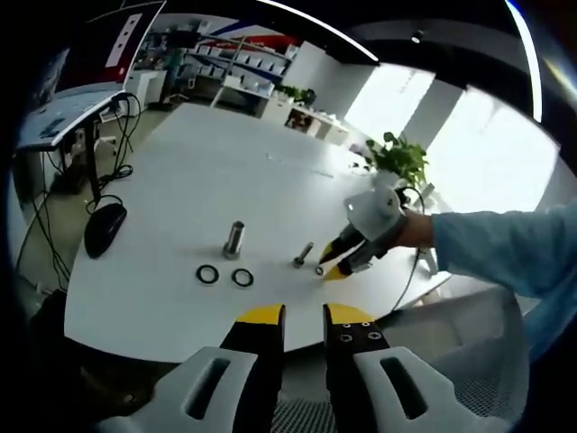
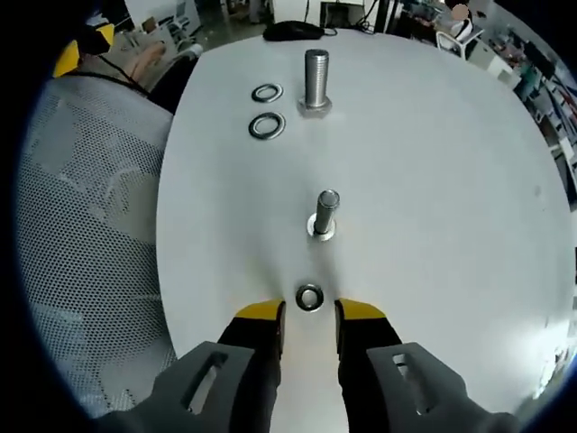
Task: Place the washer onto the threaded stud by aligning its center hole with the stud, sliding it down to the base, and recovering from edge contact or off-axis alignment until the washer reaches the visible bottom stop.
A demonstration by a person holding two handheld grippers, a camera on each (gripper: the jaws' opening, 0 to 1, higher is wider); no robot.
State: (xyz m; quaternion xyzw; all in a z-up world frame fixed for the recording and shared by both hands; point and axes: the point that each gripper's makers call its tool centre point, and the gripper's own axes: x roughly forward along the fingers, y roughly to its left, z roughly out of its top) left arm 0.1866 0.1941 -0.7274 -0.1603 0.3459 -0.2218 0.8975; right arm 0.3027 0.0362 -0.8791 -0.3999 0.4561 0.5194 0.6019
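Washer (image 2: 309, 297) before stud (image 2: 324, 215); two rings (image 2: 267, 110) beyond.

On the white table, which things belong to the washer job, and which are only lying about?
Job:
- small steel washer between the right claw jaws
- short threaded steel stud

Lying about:
- tall steel bolt
- two dark ring washers
- black computer mouse
- green potted plant

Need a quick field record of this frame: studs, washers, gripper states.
small stud: upright, bare, washer already at base
large stud: upright, farther back
target washer: flat on table, just ahead of right gripper tips
spare washers: two, beside large stud
right gripper: open, not gripping
left gripper: open, holding nothing, held off the table edge
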